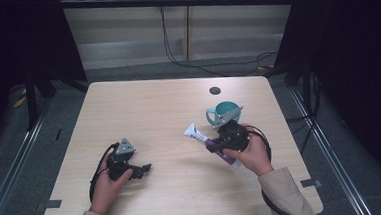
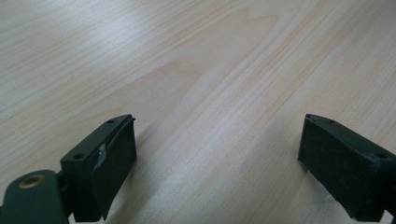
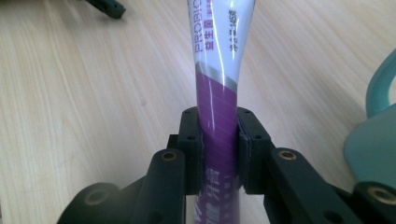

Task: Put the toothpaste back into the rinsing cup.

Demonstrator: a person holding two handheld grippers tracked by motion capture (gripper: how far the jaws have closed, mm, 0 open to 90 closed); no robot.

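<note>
Just beside tube (image 1: 212, 144), teal cup (image 1: 225, 111).

Pretty plain setup: a light wood-grain table (image 1: 148, 110) with rounded corners, sitting in the middle of the high view. There's a small dark round spot (image 1: 215, 90) on the top, upper right of centre. A teal cup (image 1: 224, 111) stands on the table right of centre, handle pointing to the frame's left.
</note>
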